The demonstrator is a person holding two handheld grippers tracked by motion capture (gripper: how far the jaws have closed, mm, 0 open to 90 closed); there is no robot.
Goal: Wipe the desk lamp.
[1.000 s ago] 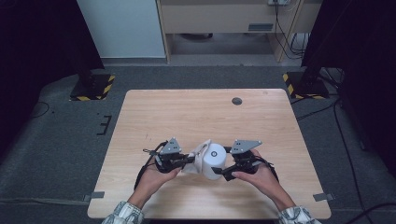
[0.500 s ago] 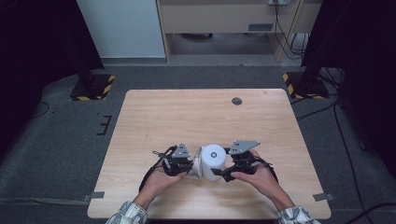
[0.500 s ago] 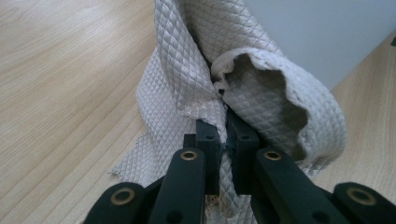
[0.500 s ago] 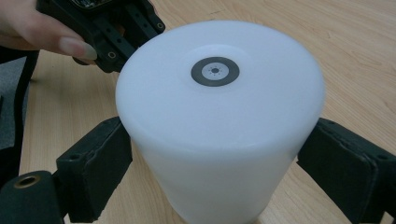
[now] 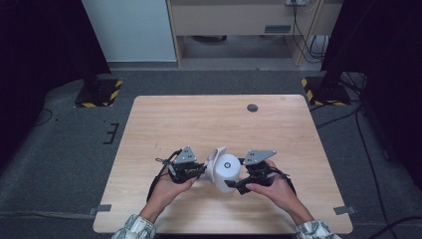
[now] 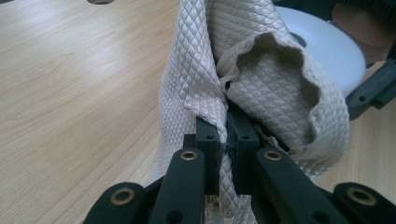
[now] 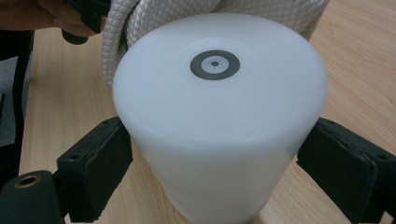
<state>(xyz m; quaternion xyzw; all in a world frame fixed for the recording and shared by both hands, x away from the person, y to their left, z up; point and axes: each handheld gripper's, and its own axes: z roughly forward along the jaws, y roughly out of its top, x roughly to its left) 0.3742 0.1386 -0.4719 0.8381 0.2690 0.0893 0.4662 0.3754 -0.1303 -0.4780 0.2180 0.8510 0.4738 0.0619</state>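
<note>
I am at a light wooden table (image 5: 199, 119), holding a two-jaw gripper in each hand near the table's front edge.

My right gripper (image 7: 212, 158) grasps a white cylinder (image 7: 219, 126), one jaw pressed on each side of its body. The cylinder's flat end carries a small dark ring with a dot pattern at its centre. From above, the cylinder (image 5: 228, 169) sits between my two hands, its flat end facing upward.

My left gripper (image 6: 224, 140) is clenched on a cream quilted cloth (image 6: 261, 79), the fabric pinched in the narrow gap between the two black jaws. The cloth rises from the jaws in folds, with a wavy edge curling open on one side. It drapes against the far side of the cylinder and touches it.

From above, the left gripper (image 5: 196, 172) and right gripper (image 5: 236, 185) lie just beside the cylinder, one on each side. A small dark round hole (image 5: 252, 107) is near the table's far edge, well apart from my hands.
</note>
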